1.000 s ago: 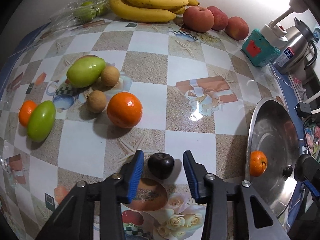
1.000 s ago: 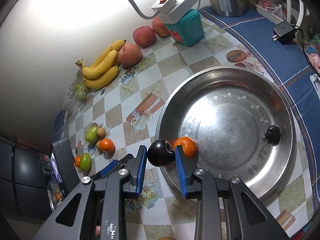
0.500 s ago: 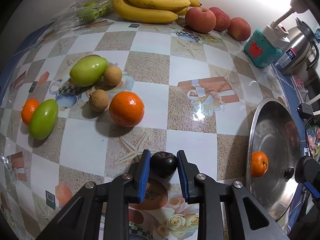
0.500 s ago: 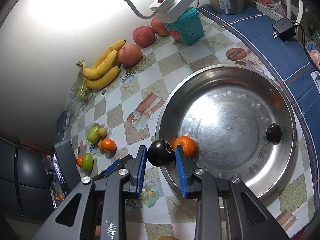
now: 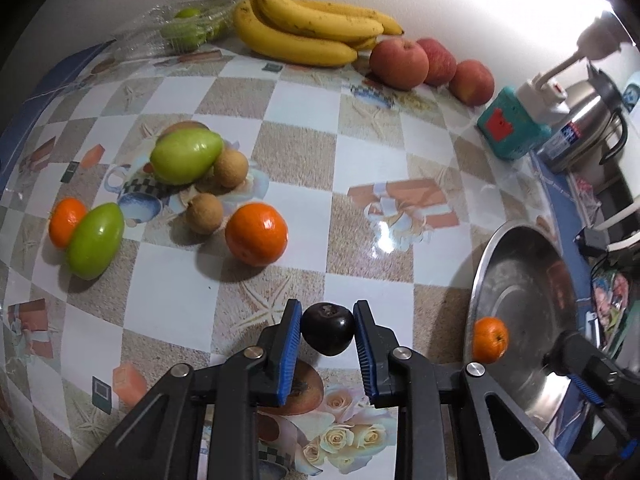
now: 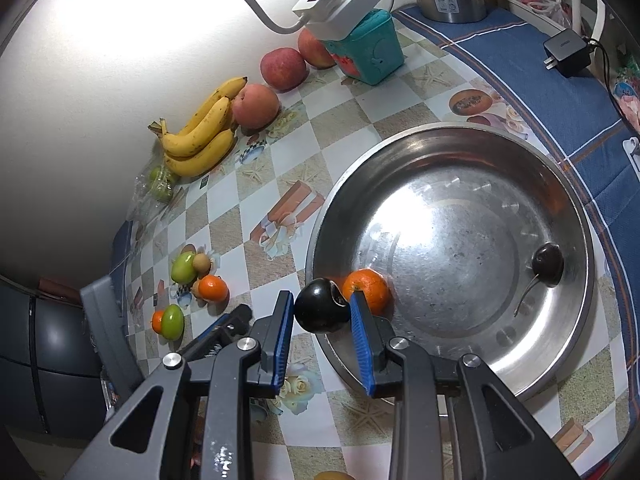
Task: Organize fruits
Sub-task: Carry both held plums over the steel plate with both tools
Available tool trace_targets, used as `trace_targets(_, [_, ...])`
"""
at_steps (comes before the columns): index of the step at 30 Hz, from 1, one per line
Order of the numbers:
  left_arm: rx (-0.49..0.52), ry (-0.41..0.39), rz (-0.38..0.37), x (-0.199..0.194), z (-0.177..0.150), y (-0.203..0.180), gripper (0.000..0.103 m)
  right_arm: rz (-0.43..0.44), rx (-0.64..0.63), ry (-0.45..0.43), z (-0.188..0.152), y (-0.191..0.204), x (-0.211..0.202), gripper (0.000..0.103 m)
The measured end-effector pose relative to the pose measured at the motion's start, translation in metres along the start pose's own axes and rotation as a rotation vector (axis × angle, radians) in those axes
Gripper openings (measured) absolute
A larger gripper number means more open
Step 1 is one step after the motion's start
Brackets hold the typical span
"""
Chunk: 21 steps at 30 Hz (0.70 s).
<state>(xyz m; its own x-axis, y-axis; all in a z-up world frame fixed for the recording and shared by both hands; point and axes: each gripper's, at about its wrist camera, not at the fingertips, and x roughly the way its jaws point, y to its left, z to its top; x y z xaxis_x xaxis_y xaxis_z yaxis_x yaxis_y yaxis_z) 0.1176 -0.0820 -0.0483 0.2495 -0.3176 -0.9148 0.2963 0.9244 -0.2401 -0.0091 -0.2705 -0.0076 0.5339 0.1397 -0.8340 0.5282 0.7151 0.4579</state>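
Observation:
My left gripper (image 5: 327,334) is shut on a dark plum (image 5: 328,333) just above the checked tablecloth. My right gripper (image 6: 322,312) is shut on a second dark plum (image 6: 321,311), held over the near rim of the steel basin (image 6: 576,344). In the basin lie an orange (image 6: 369,289) and a dark cherry with a stem (image 6: 547,263). Left of the left gripper lie a large orange (image 5: 256,234), two brown longans (image 5: 204,213), two green mangoes (image 5: 186,156) and a small orange (image 5: 66,223).
Bananas (image 5: 308,32) and three apples (image 5: 400,63) line the back wall beside a bag of green fruit (image 5: 184,30). A teal box (image 5: 512,128) with a white power strip and a steel kettle (image 5: 588,128) stand at the right. A charger (image 6: 566,52) lies on the blue cloth.
The left gripper's jaws closed onto the dark plum on the table and lifted it slightly. The right gripper has stayed still with its plum.

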Motion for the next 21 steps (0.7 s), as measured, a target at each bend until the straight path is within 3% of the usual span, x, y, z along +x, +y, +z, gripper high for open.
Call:
trace_targets(10, [0.033, -0.076, -0.071, -0.033, 0.002, -0.019, 0.028, -0.031, 0.039, 0.016, 0.005, -0.018, 0.006, 0.030])
trace_targets(21, [0.217, -0.077, -0.165, -0.043, -0.023, -0.078, 0.028, -0.087, 0.192, -0.043, 0.018, -0.076, -0.016, 0.030])
